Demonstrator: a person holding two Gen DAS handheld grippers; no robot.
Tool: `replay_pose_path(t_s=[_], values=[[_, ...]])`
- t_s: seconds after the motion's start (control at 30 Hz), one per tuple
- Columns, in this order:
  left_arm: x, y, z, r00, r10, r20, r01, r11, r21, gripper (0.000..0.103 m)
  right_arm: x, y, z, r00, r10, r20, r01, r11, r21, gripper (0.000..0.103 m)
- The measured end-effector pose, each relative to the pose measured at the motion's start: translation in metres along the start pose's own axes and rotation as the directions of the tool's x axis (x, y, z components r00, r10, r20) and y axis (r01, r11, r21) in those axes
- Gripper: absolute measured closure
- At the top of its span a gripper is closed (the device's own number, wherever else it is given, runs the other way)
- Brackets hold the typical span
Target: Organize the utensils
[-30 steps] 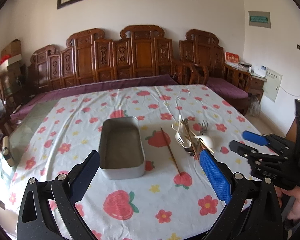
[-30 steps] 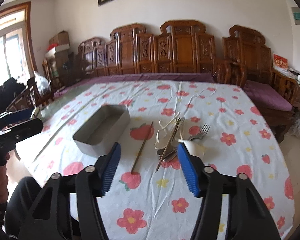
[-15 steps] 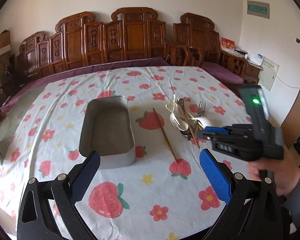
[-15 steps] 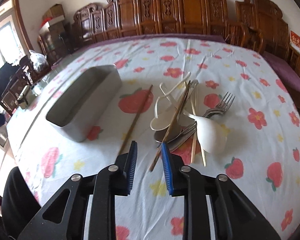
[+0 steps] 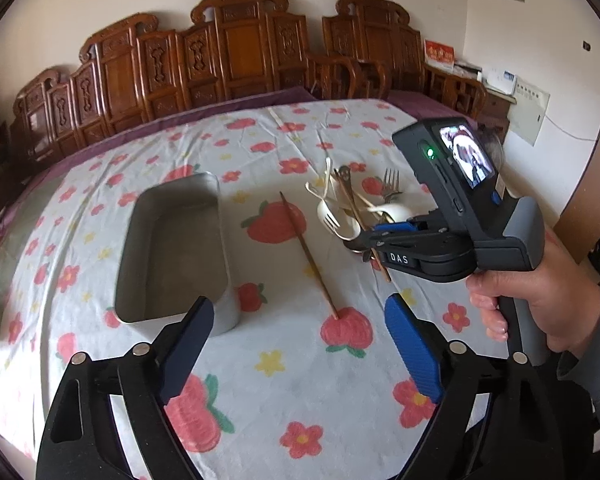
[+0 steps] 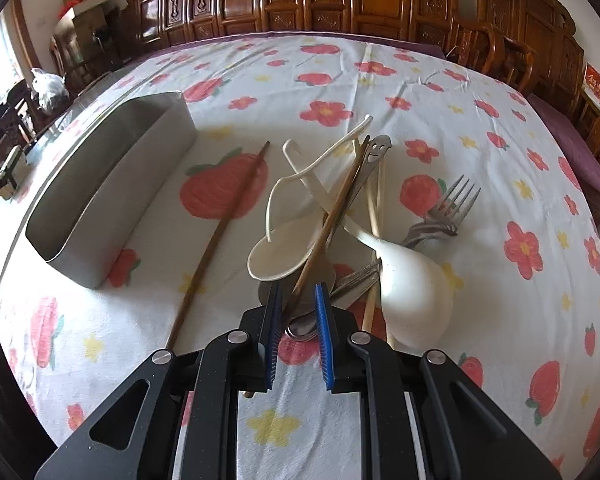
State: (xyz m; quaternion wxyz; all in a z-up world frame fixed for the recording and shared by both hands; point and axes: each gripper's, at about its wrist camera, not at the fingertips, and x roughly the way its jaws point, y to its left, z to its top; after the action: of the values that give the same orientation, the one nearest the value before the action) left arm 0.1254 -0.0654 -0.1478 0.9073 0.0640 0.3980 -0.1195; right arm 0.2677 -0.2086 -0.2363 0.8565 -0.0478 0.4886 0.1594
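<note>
A pile of utensils [image 6: 340, 220] lies on the flowered tablecloth: white plastic spoons [image 6: 284, 248], a metal fork [image 6: 448, 208], metal spoons, pale and brown chopsticks. The pile also shows in the left wrist view [image 5: 352, 204]. My right gripper [image 6: 297, 316] is low at the pile's near end, its jaws narrowed around the lower end of a brown chopstick [image 6: 332, 216] with small gaps left. A second brown chopstick [image 6: 220, 232] lies alone between the pile and an empty metal tin [image 6: 112, 184]. My left gripper [image 5: 300, 352] is open and empty above the table's near side, the tin [image 5: 172, 248] ahead to its left.
Carved wooden chairs [image 5: 228, 52] line the table's far side. The hand holding the right gripper [image 5: 532, 300] is at the right in the left wrist view. A small dark object [image 6: 8, 172] sits near the table's left edge.
My right gripper has come down and forward to the pile and its jaws have narrowed around the brown chopstick's end. The left gripper has tilted down and moved closer to the table.
</note>
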Motion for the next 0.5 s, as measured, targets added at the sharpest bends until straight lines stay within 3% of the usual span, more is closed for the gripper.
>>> replay_pose_path(t_s=[0.23,0.5], values=[[0.021,0.0,0.002,0.999,0.005,-0.036,-0.005,1.0,-0.01,0.02,0.001,-0.01,-0.001,1.0,-0.003,-0.022,0.004,0.999,0.036,0.097],[0.04,-0.004,0.005,0.998,-0.008,-0.068,0.008,1.0,-0.012,0.031,-0.027,-0.023,-0.016,1.0,0.012,0.006,-0.012,0.999,0.036,0.097]])
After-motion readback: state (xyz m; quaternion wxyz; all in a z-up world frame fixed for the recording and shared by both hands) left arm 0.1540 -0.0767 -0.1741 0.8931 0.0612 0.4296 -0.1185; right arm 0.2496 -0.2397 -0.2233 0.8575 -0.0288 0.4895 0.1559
